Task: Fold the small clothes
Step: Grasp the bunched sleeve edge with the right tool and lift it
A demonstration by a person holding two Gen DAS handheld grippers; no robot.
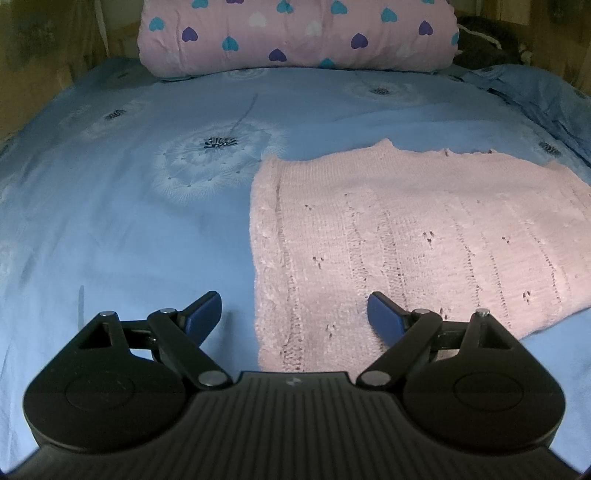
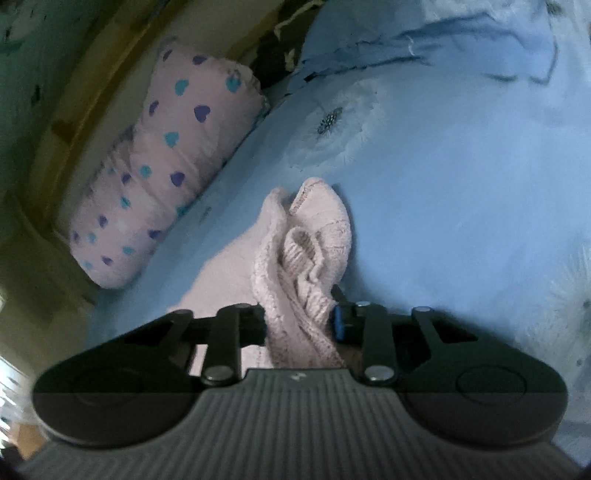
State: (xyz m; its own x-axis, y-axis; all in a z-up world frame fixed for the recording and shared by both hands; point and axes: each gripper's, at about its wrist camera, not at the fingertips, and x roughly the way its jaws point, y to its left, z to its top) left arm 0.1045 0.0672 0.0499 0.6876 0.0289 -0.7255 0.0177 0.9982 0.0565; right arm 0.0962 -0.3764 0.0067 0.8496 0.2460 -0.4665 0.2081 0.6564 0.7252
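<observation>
A small pink knitted sweater [image 1: 406, 236] lies mostly flat on the blue bed sheet [image 1: 122, 236] in the left wrist view, to the right of centre. My left gripper [image 1: 295, 314] is open and empty, hovering over the sweater's near left edge, one finger on each side of that edge. In the right wrist view my right gripper [image 2: 301, 319] is shut on a bunched fold of the pink sweater [image 2: 310, 251], lifted off the bed, with a ribbed cuff curling above the fingers.
A pink pillow with blue and purple hearts [image 1: 295, 33] lies at the head of the bed; it also shows in the right wrist view [image 2: 166, 162]. Rumpled blue bedding [image 1: 535, 96] sits at the far right. A wooden bed frame [image 2: 74, 110] borders the pillow.
</observation>
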